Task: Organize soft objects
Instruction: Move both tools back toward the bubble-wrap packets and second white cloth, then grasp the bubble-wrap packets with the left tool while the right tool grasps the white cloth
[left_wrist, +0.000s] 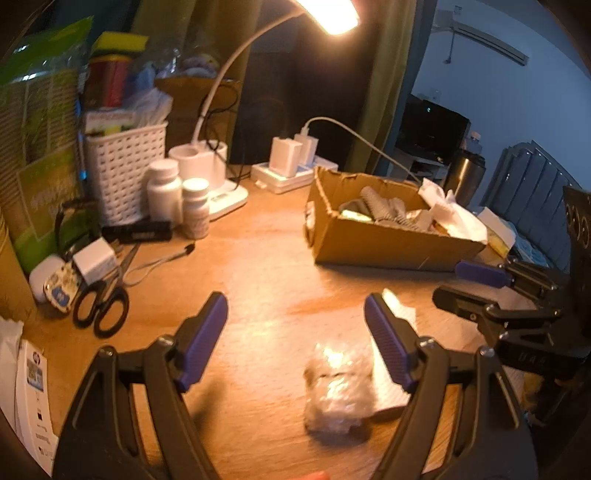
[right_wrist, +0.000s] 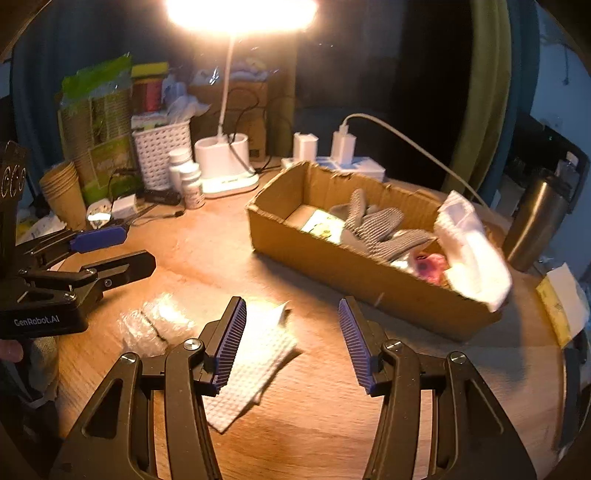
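A cardboard box (right_wrist: 354, 280) stands on the wooden table and holds grey knit gloves (right_wrist: 380, 225), a white cloth (right_wrist: 469, 251) draped over its right end and a pink item (right_wrist: 430, 266). The box also shows in the left wrist view (left_wrist: 391, 243). A white waffle cloth (right_wrist: 258, 354) lies flat on the table under my right gripper (right_wrist: 291, 343), which is open and empty. A clear bubble-wrap bundle (left_wrist: 336, 387) lies between the fingers of my open, empty left gripper (left_wrist: 295, 343); the bundle also shows in the right wrist view (right_wrist: 155, 325). The white cloth (left_wrist: 391, 376) lies beside it.
A lit desk lamp (right_wrist: 225, 162), white basket (right_wrist: 160, 155), pill bottles (right_wrist: 188, 181), paper cups (right_wrist: 64, 192), scissors (left_wrist: 103, 302) and chargers (right_wrist: 343, 147) crowd the table's back and left. A steel flask (right_wrist: 535, 218) stands right of the box.
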